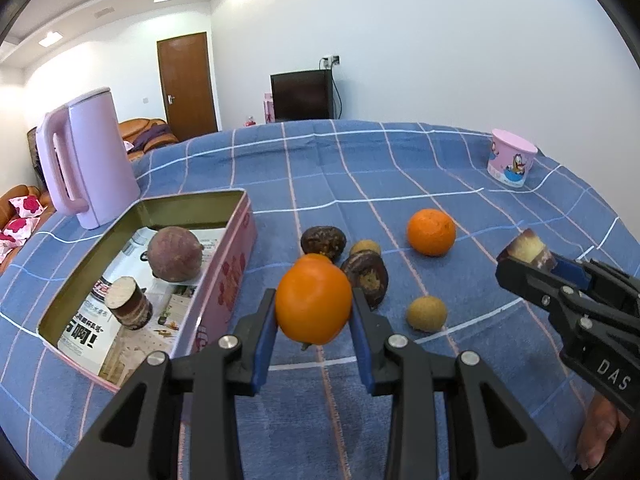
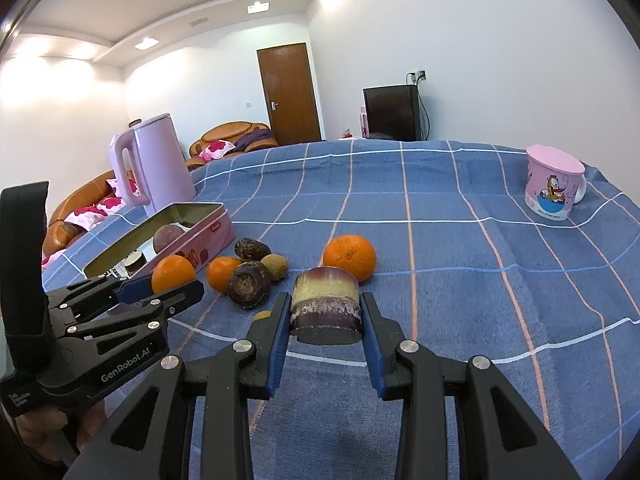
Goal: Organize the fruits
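Observation:
My left gripper is shut on an orange, held just above the cloth to the right of the pink tin. The tin holds a round purple fruit and a sugarcane piece. My right gripper is shut on another sugarcane piece, lifted off the cloth. On the cloth lie a second orange, a third orange, two dark wrinkled fruits and two longans. In the right wrist view the left gripper shows at left with its orange.
A pink kettle stands behind the tin at the table's left edge. A pink cartoon cup stands far right. The blue checked cloth covers the table. Sofas, a door and a black screen are beyond the far edge.

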Action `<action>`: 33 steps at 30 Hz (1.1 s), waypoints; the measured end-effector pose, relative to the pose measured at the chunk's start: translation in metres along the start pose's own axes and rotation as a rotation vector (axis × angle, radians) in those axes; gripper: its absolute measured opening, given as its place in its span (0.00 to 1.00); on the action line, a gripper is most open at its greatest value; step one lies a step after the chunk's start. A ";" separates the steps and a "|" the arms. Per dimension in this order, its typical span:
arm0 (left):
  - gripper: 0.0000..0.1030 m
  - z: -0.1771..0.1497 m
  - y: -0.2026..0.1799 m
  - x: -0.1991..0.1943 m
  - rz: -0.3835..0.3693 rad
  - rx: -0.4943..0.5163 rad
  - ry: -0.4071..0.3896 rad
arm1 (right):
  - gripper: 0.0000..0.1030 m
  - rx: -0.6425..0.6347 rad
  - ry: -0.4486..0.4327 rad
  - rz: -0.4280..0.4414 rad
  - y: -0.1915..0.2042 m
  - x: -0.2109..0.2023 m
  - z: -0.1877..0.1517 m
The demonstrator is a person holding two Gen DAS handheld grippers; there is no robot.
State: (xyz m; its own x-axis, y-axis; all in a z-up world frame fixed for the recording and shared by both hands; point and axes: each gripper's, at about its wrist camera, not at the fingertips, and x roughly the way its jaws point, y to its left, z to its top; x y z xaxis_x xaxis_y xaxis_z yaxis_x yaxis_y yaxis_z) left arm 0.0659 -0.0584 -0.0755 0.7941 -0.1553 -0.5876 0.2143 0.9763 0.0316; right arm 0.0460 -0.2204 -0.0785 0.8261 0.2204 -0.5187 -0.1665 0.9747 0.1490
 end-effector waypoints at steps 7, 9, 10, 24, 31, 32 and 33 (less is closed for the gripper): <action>0.35 -0.001 -0.001 -0.005 0.009 0.007 -0.023 | 0.34 -0.002 -0.011 -0.001 0.000 -0.003 -0.001; 0.35 -0.001 -0.001 -0.007 0.013 0.010 -0.033 | 0.34 -0.003 -0.018 0.000 0.000 -0.004 -0.001; 0.35 -0.001 -0.001 -0.008 0.013 0.010 -0.037 | 0.34 -0.004 -0.021 0.001 0.001 -0.004 -0.001; 0.35 0.002 0.000 -0.025 0.033 0.010 -0.131 | 0.34 -0.019 -0.064 0.002 0.003 -0.012 -0.002; 0.35 0.003 -0.001 -0.031 0.042 0.011 -0.157 | 0.34 -0.021 -0.075 0.001 0.004 -0.014 -0.002; 0.35 0.003 -0.001 -0.031 0.046 0.012 -0.162 | 0.34 -0.021 -0.076 0.001 0.004 -0.014 -0.002; 0.35 0.003 0.000 -0.032 0.048 0.012 -0.167 | 0.34 -0.022 -0.077 0.001 0.004 -0.014 -0.002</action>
State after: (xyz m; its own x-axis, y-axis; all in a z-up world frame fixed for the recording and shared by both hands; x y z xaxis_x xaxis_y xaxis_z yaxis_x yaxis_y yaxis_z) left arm 0.0422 -0.0542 -0.0538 0.8867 -0.1328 -0.4430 0.1801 0.9814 0.0663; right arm 0.0326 -0.2196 -0.0719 0.8647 0.2186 -0.4522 -0.1785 0.9753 0.1301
